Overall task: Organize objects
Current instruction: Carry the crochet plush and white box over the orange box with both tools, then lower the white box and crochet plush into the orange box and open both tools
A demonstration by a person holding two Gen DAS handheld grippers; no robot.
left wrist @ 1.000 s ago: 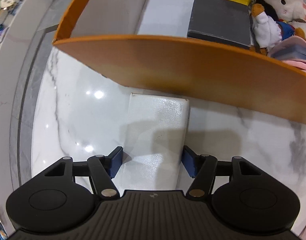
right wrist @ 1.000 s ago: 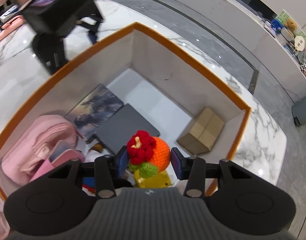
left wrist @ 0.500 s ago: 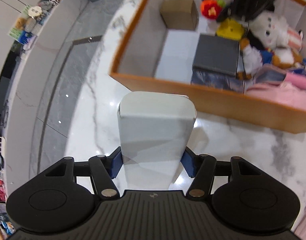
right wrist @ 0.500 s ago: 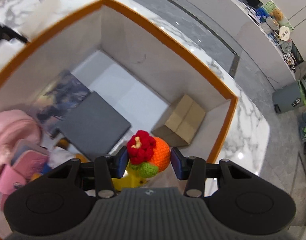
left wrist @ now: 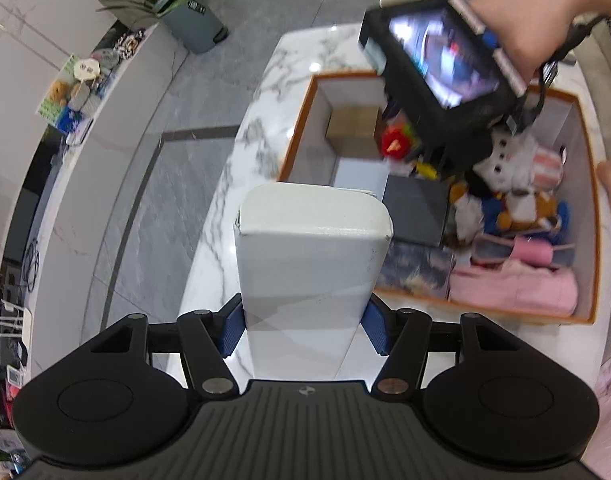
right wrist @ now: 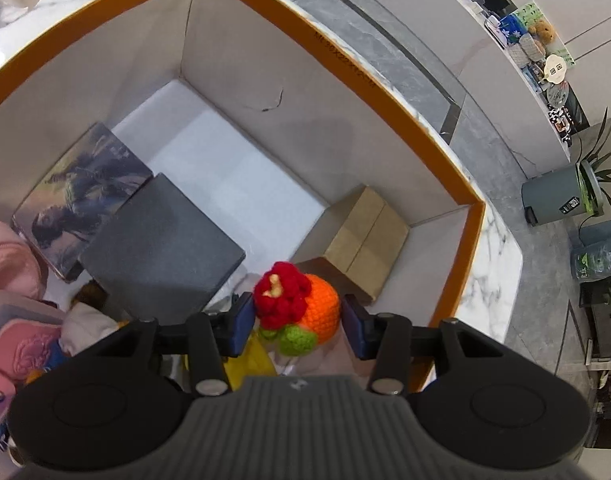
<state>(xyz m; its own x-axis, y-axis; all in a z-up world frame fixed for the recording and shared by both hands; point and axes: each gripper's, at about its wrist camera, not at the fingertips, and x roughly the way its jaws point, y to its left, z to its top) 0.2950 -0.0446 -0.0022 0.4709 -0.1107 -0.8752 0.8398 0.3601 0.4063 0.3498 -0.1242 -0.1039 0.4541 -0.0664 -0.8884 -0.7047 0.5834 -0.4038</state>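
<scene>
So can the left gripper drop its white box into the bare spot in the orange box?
Probably yes. The left gripper holds the white box above the table, and the bare floor of the orange box lies open, nothing covering it.

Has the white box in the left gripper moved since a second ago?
Yes. The white box has been lifted off the marble tabletop, up above the rim of the orange-edged bin.

White marble table (left wrist: 241, 184) with grey veining, rounded at its far end, standing on a grey tiled floor (left wrist: 153, 184). Directly on it rests an orange-rimmed open box (left wrist: 295, 136) with white inner walls.
</scene>
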